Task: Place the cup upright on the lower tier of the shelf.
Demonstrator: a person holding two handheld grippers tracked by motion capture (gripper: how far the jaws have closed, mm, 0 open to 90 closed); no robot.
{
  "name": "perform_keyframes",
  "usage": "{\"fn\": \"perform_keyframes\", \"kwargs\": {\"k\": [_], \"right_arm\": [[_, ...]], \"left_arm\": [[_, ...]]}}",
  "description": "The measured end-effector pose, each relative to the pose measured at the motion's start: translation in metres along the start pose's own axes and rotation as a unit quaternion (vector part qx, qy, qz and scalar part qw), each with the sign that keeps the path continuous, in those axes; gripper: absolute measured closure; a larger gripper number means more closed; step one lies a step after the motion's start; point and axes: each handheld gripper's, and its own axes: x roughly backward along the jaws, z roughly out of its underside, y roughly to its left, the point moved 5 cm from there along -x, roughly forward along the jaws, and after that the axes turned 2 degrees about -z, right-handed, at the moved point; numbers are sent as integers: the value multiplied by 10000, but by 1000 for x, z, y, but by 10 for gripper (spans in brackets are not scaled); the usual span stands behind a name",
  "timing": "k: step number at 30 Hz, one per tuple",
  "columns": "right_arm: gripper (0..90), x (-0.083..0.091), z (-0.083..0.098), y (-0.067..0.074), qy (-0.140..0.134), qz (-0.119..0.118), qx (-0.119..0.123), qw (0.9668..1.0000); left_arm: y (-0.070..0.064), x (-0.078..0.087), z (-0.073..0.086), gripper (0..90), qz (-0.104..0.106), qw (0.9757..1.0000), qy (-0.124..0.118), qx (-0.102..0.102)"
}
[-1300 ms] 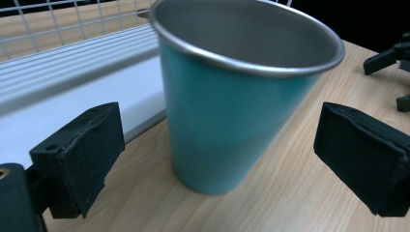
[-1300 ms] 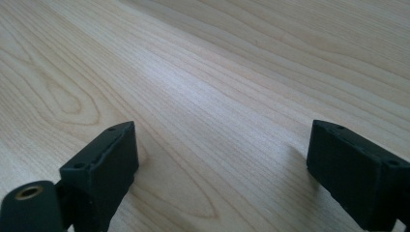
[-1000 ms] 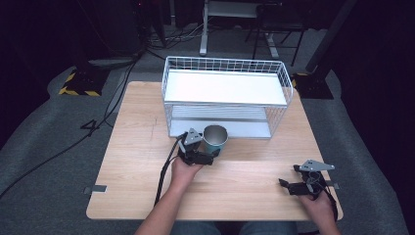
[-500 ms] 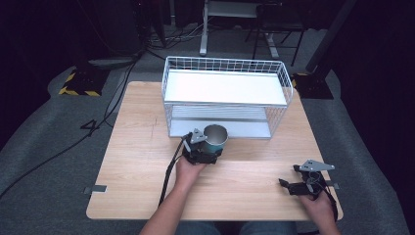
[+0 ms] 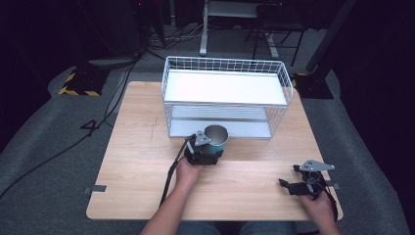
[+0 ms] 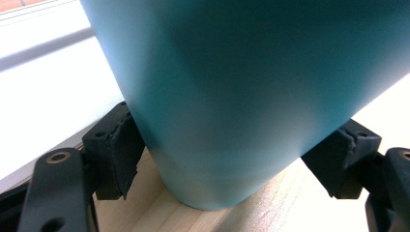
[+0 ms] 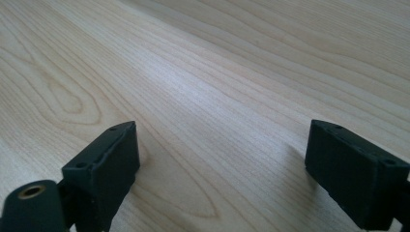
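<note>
A teal metal cup (image 5: 217, 137) stands upright on the wooden table (image 5: 142, 147), just in front of the wire rack's lower shelf. My left gripper (image 5: 212, 148) reaches it from the near side. Its jaws have just been closing, and the cup is between them. In the left gripper view both pads (image 6: 121, 150) press against the lower wall of the cup (image 6: 251, 96). My right gripper (image 5: 288, 177) rests low at the table's front right. It is open, with nothing but bare wood between its jaws in the right gripper view (image 7: 220, 164).
A white wire rack (image 5: 225, 88) with two shelves stands at the back middle of the table. A cable trails from the left gripper toward the front edge. The floor around the table is dark grey, with cables and stands behind.
My left hand has shifted very slightly at the cup, which stays in the same spot. The right gripper has not moved.
</note>
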Motion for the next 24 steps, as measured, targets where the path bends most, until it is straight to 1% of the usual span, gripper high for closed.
{"fn": "perform_keyframes", "kwargs": {"k": [2, 3, 4, 7, 9, 10, 11, 12, 13, 15, 16, 17, 19, 22, 24], "right_arm": [[123, 0, 0, 0, 2, -1, -2, 10000], [123, 0, 0, 0, 2, -1, -2, 10000], [123, 0, 0, 0, 2, -2, -1, 10000], [123, 0, 0, 0, 2, -3, -2, 10000], [124, 0, 0, 0, 2, -2, -2, 10000], [123, 0, 0, 0, 2, -2, -1, 10000], [123, 0, 0, 0, 2, -2, -2, 10000], [124, 0, 0, 0, 2, -3, -3, 10000], [123, 0, 0, 0, 2, -1, 0, 10000], [123, 0, 0, 0, 2, -2, -2, 10000], [124, 0, 0, 0, 2, -3, -2, 10000], [124, 0, 0, 0, 2, -3, -2, 10000], [123, 0, 0, 0, 1, -1, 0, 10000], [125, 0, 0, 0, 0, -4, 0, 10000], [126, 0, 0, 0, -2, -5, 2, 10000]], "left_arm": [[0, 1, -1, 227, -31, 10000, 0, -71], [0, 1, -1, 227, -31, 10000, 0, -71], [0, 3, -2, 227, -68, 9999, -5, -137], [-1, 6, -6, 228, -72, 9998, -85, -159], [-1, 8, -8, 228, -67, 9998, -85, -162], [-1, 8, -8, 228, -67, 9998, -85, -162], [-1, 9, -11, 228, -32, 9999, -70, -104], [-1, 9, -11, 228, -32, 9999, -70, -104], [-1, 10, -15, 228, -48, 9999, -62, -150], [-1, 10, -17, 228, -44, 9998, -82, -164], [-1, 11, -22, 228, -61, 9998, -133, -145], [-1, 11, -22, 228, -61, 9998, -133, -145], [1, 11, -29, 228, -46, 9998, -129, -112], [6, 8, -39, 228, -105, 9998, -128, -98], [8, 5, -43, 228, -116, 9997, -189, -42]]}}
